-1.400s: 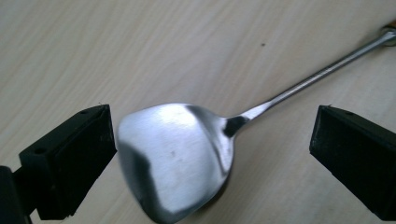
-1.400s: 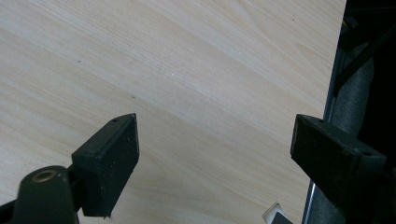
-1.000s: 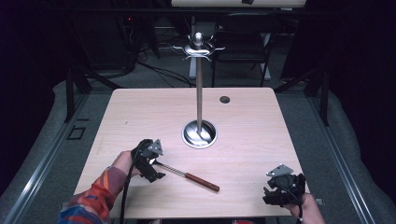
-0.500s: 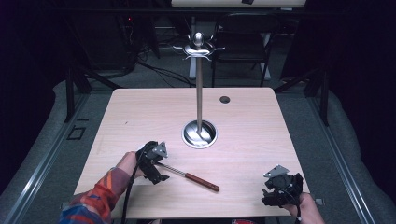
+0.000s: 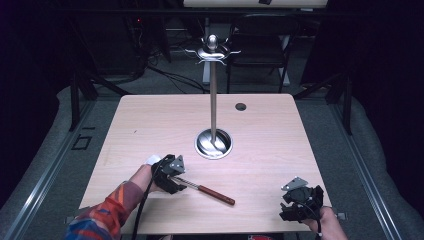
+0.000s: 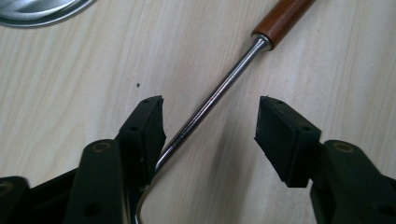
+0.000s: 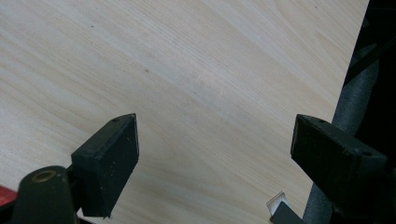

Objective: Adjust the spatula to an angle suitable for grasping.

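Left gripper view looks straight down on the left gripper (image 6: 210,135), whose jaws stand apart with a thin metal shaft running up between them. That shaft belongs to a utensil (image 6: 219,88) lying flat on the table (image 6: 70,84): steel rod near the jaws, a brown wooden handle (image 6: 282,18) farther out, and a bend in the rod low down by the left jaw. The rod touches or nearly touches the inner face of that jaw, while the other jaw is well clear of it, so the grip looks off-centre.

From the high view, the left gripper (image 5: 169,172) sits over the utensil's metal end, near the table's front edge and left of its middle. The utensil (image 5: 207,190) has its long axis slanting from the gripper toward the front right, handle end away from the hand. Closing here would likely catch the rod across its width; the left hand is plainly the nearer one.

Behind, at the table's centre, a tall metal stand (image 5: 213,100) rises from a round base (image 5: 213,144).

The right gripper (image 5: 300,202) rests by the front right corner, well apart from the utensil, its jaws wide open over bare wood.
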Action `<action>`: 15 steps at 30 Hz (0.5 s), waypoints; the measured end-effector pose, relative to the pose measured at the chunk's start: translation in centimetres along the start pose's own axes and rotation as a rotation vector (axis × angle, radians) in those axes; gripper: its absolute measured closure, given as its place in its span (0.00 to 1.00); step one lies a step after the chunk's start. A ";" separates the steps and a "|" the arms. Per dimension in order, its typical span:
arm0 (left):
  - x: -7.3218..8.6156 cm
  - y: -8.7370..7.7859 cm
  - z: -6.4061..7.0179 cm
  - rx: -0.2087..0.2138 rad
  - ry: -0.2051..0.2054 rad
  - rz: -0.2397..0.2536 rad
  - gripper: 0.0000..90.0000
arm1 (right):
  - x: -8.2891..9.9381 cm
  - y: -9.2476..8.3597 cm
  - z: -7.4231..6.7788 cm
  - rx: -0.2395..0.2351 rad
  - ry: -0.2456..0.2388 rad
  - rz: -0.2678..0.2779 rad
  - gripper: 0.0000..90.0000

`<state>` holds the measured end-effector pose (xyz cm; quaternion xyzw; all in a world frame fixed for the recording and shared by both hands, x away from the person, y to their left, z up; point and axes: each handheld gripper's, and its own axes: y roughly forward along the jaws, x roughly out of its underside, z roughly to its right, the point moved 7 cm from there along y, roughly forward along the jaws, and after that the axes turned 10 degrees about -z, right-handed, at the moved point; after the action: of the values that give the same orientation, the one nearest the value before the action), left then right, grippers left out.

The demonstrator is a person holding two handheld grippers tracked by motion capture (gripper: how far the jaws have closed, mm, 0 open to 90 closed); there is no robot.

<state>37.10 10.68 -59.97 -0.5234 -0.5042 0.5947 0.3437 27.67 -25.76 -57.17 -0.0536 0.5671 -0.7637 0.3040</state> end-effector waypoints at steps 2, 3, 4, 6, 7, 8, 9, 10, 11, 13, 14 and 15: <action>-0.1 0.1 -0.1 -0.011 0.030 -0.002 0.58 | 0.0 0.0 0.0 0.000 0.000 -0.001 0.17; -0.1 0.1 -0.1 -0.011 0.030 -0.002 0.60 | 0.0 0.0 0.0 0.002 -0.002 -0.003 0.17; -0.2 0.2 -0.3 -0.014 0.028 -0.003 0.60 | 0.0 0.0 0.0 0.002 -0.002 -0.003 0.17; -0.1 0.6 -0.6 -0.008 0.036 -0.021 0.63 | 0.0 0.0 0.0 0.000 -0.001 -0.001 0.17; -0.1 0.7 -0.5 -0.002 0.030 -0.016 0.64 | 0.0 0.0 0.0 -0.002 -0.002 -0.003 0.17; -0.1 0.8 -0.6 -0.003 0.031 -0.018 0.65 | 0.0 0.0 0.0 -0.002 -0.002 -0.002 0.17; -0.1 0.8 -0.6 -0.003 0.031 -0.018 0.65 | 0.0 0.0 0.0 -0.002 -0.002 -0.002 0.17; -0.1 0.9 -0.6 0.001 0.022 -0.020 0.67 | 0.0 0.0 0.0 -0.002 -0.003 -0.003 0.17; -0.1 0.9 -0.6 0.004 0.024 -0.019 0.69 | 0.0 0.0 0.0 -0.003 -0.003 -0.003 0.17; -0.1 1.0 -0.8 -0.016 0.027 -0.021 0.71 | 0.0 0.0 -0.1 -0.004 -0.002 0.000 0.17; -0.1 1.0 -0.8 -0.017 0.029 -0.025 0.71 | 0.0 0.0 -0.1 -0.003 0.000 0.002 0.17; -0.1 1.0 -0.8 -0.017 0.029 -0.025 0.71 | 0.0 0.0 -0.1 -0.003 0.000 0.002 0.17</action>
<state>38.03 10.55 -60.88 -0.5283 -0.5108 0.5785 0.3539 27.69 -25.71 -57.23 -0.0534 0.5683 -0.7624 0.3048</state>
